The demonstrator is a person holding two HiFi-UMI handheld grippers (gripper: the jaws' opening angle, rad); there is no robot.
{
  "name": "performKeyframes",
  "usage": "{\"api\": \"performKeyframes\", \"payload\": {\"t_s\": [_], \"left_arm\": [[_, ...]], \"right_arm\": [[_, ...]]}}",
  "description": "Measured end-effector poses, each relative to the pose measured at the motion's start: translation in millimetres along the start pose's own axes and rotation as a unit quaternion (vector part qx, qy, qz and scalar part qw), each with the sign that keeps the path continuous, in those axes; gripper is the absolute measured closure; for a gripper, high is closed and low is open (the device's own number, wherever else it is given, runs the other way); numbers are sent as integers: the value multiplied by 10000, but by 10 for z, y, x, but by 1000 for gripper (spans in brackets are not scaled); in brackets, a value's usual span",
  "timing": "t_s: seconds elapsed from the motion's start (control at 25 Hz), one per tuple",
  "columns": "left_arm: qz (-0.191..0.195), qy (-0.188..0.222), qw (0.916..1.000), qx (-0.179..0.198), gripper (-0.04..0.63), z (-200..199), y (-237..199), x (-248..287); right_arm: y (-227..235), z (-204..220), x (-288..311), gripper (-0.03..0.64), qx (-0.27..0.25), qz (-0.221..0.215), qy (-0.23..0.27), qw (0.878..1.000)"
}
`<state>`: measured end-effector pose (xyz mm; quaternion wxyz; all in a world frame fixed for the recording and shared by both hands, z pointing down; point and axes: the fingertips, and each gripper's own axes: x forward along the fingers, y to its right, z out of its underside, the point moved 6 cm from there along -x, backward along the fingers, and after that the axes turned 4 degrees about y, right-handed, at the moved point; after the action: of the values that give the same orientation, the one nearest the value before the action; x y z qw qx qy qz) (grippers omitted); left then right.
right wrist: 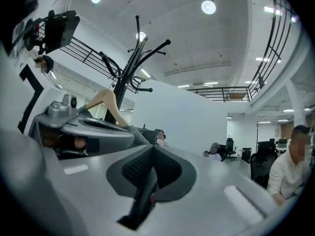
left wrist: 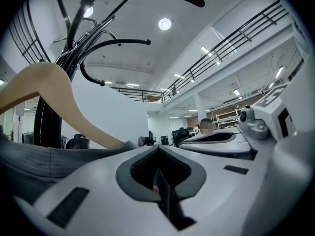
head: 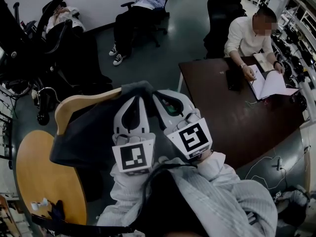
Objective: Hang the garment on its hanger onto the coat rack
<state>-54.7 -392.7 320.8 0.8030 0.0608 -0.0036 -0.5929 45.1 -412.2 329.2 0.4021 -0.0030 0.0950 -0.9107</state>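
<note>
The grey garment [head: 89, 137] on its curved wooden hanger [head: 79, 101] is held up, pinched in the closed left gripper [head: 134, 100], right gripper [head: 160, 98] shut alongside; lifting toward the black coat rack [left wrist: 69, 58], eleven o'clock, is needed

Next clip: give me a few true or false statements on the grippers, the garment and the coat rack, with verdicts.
1. The left gripper and the right gripper both have closed jaws. True.
2. The garment hangs on the coat rack. False: it is at the grippers, and the rack's visible arms are bare.
3. The hanger is wooden. True.
4. The person at the dark table is standing. False: seated.
</note>
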Motion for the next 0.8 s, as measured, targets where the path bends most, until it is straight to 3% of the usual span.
{"api": "performKeyframes", "payload": {"t_s": [0.8], "left_arm": [[-126,-53,9998,115,591,43,6,82]], "right_arm": [[75,16,78,617,16,-125,89,9999]]}}
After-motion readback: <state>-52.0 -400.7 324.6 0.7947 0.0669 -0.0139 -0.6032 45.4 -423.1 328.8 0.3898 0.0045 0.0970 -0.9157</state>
